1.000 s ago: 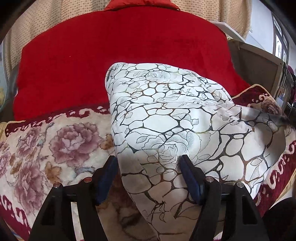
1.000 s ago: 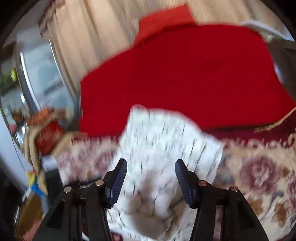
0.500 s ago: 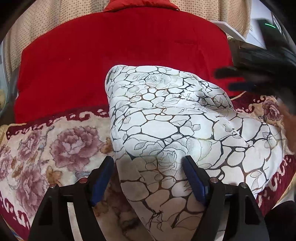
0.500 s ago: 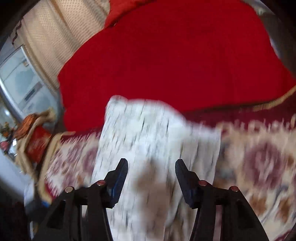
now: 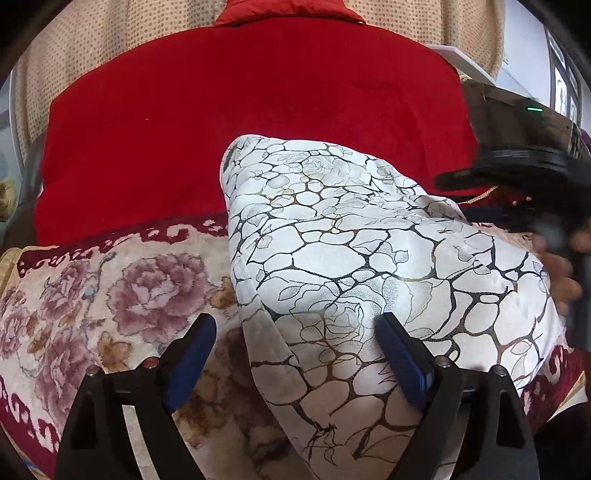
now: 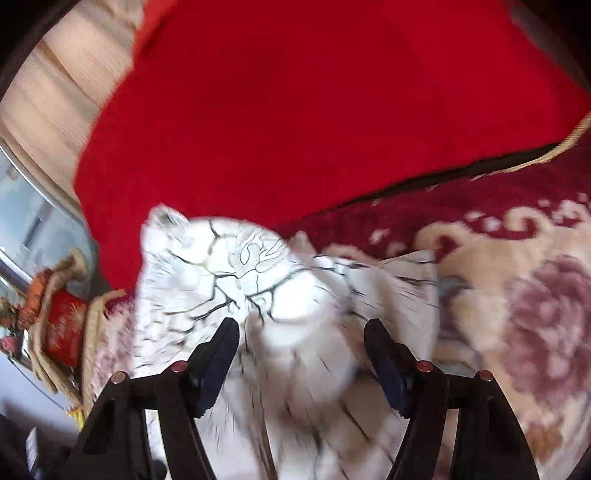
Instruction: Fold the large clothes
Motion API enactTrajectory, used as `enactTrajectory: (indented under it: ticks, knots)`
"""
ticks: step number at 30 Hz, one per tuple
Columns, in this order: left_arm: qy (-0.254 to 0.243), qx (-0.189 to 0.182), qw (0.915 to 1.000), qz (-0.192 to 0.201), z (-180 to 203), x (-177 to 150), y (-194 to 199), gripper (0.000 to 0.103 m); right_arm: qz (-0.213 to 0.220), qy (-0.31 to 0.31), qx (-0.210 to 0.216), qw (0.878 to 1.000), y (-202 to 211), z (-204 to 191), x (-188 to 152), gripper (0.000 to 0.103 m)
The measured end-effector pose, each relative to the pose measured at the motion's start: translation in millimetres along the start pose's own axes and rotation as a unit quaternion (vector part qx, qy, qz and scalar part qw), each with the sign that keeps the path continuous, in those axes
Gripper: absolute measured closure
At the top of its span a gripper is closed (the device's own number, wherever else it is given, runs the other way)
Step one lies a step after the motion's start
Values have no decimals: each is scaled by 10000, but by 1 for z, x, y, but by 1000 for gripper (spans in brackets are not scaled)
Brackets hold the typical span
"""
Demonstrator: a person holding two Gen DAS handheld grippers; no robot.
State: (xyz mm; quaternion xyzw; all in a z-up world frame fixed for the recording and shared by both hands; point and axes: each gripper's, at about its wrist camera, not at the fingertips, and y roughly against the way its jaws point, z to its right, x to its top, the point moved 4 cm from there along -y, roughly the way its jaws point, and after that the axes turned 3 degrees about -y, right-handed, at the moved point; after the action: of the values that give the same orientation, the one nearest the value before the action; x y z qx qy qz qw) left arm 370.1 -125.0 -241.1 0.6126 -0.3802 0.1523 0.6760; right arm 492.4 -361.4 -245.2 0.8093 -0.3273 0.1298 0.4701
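Observation:
A white garment (image 5: 332, 236) with a black crackle print lies folded in a thick bundle on a floral blanket (image 5: 140, 288). My left gripper (image 5: 295, 325) is open over its near left edge and its jaws are opening. The cloth lies between the blue pads, which do not press it. In the blurred right wrist view the same garment (image 6: 236, 266) bulges up between the fingers of my right gripper (image 6: 301, 326). Those jaws are opening too and stand clear of the cloth. The right gripper's black body (image 5: 517, 162) and a hand (image 5: 561, 273) show at the garment's far right end.
A red blanket (image 5: 258, 110) covers the surface behind the garment, with a beige dotted curtain (image 5: 110, 33) beyond it. The floral blanket (image 6: 535, 295) has a dark red border. A red and orange bundle tied with rope (image 6: 55, 314) stands off the left edge.
Both grippers' jaws have spread wider. The right gripper with its hand has come into the left wrist view at the right. The right wrist view has rolled and sunk closer to the garment.

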Motion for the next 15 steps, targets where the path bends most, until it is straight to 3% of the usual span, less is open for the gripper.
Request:
enactTrajectory:
  ticks: [3, 7, 11, 13, 15]
  knots:
    - [44, -14, 10000, -13, 0, 0, 0, 14, 490, 13, 206, 9986, 48, 5, -16, 27]
    - [52, -3, 10000, -5, 0, 0, 0, 14, 880, 705, 428, 9927, 95, -18, -48, 28]
    - [72, -13, 10000, -7, -1, -1, -1, 14, 435, 1137, 372, 9919, 92, -35, -75, 33]
    - [33, 5, 10000, -75, 0, -2, -3, 13, -129, 1231, 55, 9923, 64, -31, -104, 35]
    - [33, 31, 10000, -39, 0, -4, -4, 13, -332, 1054, -34, 9939, 32, -15, -117, 33]
